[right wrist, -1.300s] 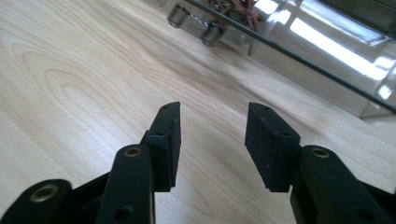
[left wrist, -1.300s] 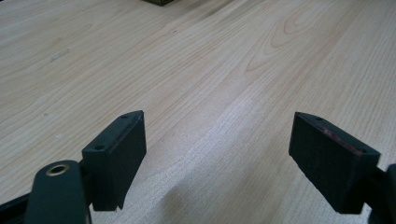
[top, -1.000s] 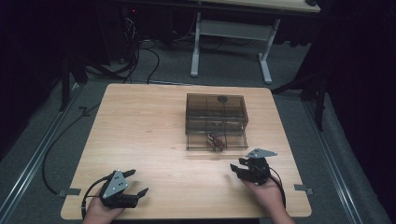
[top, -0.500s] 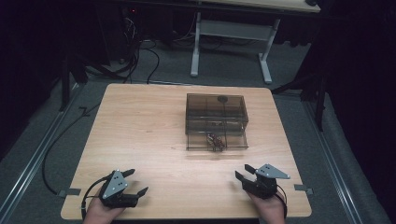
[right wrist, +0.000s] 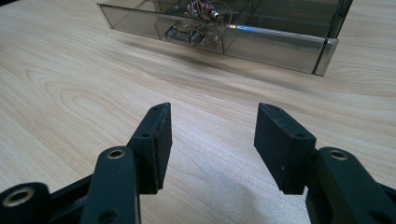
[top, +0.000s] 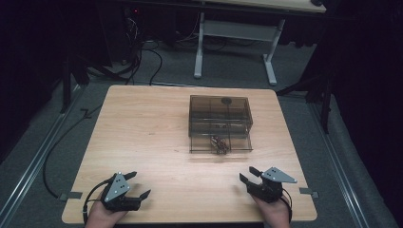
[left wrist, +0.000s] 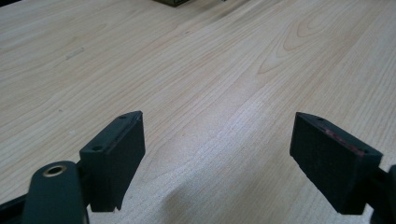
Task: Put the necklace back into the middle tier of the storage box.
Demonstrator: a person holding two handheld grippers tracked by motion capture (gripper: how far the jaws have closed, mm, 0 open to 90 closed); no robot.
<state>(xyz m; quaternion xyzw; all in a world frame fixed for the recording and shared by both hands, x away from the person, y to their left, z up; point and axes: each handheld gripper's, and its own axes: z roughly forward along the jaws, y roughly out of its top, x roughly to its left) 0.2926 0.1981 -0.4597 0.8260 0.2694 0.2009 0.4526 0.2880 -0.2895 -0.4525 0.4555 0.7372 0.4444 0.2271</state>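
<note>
A smoky transparent box (top: 219, 111) stands right of the table's centre, and its lower drawer (top: 197, 145) is pulled out toward me. Inside the drawer lies a small tangle of reddish wires (top: 219, 142). The right gripper view looks at the drawer's front wall (right wrist: 271, 42) and the tangle of wires (right wrist: 201, 9) behind it. My right gripper (top: 247, 173) (right wrist: 212, 126) rests near the front edge, a short way before the drawer; its jaws have just been opening and nothing is between them. My left gripper (top: 139, 184) (left wrist: 217, 135) sits at the front left, open over bare wood.
The wooden table (top: 142, 128) has its front edge just under both hands. Behind the table a desk frame (top: 233, 42) and cables (top: 142, 52) lie on the grey floor. A cable (top: 52, 152) runs along the table's left side.
My right gripper has drawn back from the drawer toward the front edge and slightly right, settling lower. The left gripper has stayed still.
</note>
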